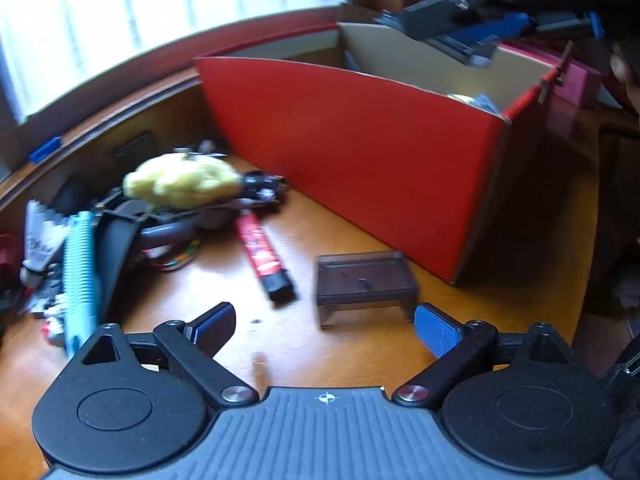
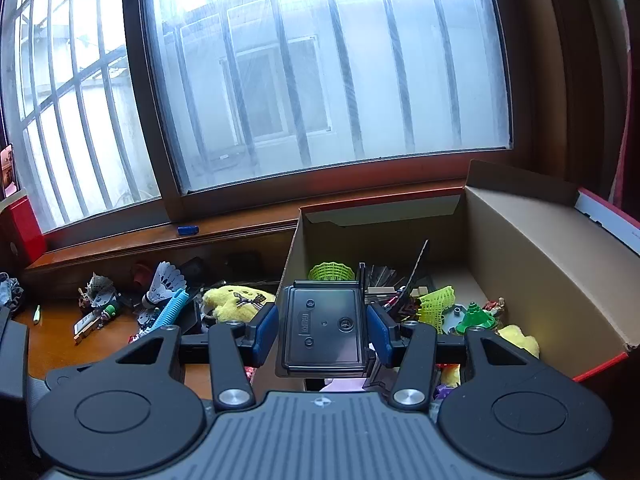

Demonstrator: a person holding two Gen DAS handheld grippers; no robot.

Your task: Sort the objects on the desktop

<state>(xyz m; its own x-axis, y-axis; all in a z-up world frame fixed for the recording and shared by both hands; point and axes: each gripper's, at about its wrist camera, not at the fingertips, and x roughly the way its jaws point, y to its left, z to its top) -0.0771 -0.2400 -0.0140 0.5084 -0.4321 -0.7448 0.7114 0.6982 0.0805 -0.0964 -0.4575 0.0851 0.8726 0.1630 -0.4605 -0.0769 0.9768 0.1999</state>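
My right gripper [image 2: 323,330] is shut on a dark plastic case [image 2: 324,324] and holds it above the near rim of the open red cardboard box [image 2: 552,264]. The box holds several items, among them green shuttlecocks [image 2: 436,304] and a green toy [image 2: 474,316]. My left gripper [image 1: 320,328] is open and empty, low over the wooden desk, just short of a smoky transparent plastic box [image 1: 364,280]. A red tube with a black cap [image 1: 262,256] lies to its left. The red box [image 1: 352,160] stands behind them, with the right gripper [image 1: 460,32] above it.
A clutter pile sits at the left of the desk: yellow plush [image 1: 180,182] [image 2: 232,300], teal comb [image 1: 80,268] [image 2: 172,308], white shuttlecock [image 2: 162,284], small figures [image 2: 100,300]. A blue item [image 2: 188,229] lies on the window sill. A window is behind.
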